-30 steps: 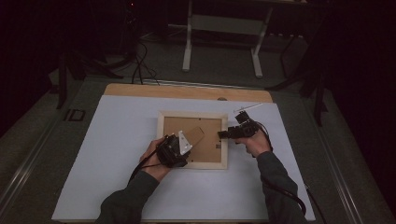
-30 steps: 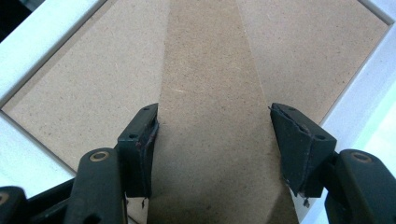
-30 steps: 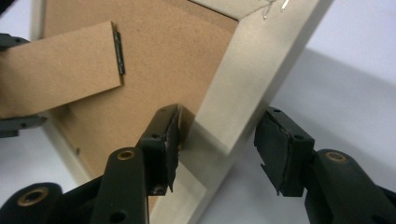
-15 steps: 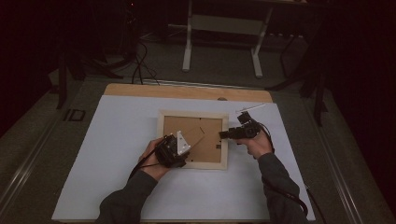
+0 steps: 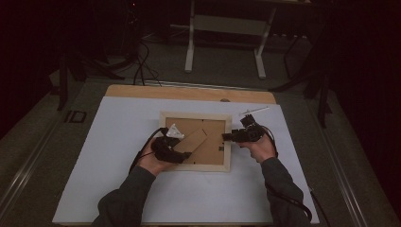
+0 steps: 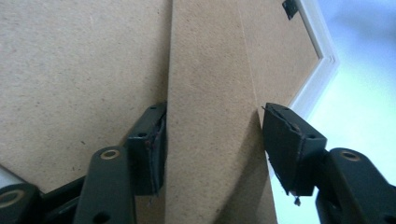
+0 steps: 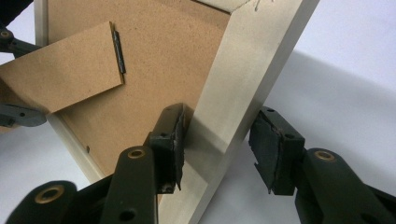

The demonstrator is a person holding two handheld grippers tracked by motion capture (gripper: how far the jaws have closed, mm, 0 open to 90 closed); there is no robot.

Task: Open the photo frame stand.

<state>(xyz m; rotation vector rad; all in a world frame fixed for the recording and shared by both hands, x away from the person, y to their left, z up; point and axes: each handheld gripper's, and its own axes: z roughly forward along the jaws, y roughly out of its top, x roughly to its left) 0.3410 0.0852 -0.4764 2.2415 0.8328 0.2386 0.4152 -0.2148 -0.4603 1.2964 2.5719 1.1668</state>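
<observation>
Pale wooden picture frame [image 5: 195,166] lies face down near the middle of the white table mat [image 5: 118,142], brown backing board [image 5: 215,151] up. Its long axis runs left to right, parallel to the mat's near edge. The hinged easel stand [image 5: 195,141], a brown fibreboard strip, points from its hinge at the centre of the backing toward the near left corner.

Left gripper [image 5: 182,154] sits at the frame's near left. In the left gripper view the jaws straddle the stand [image 6: 212,154]; they have just been closing, one pad at the strip's edge, the other just clear of it.

Right gripper [image 5: 229,137] straddles the frame's right rail [image 7: 243,88]; one pad meets the inner edge, the outer pad stands off.
</observation>
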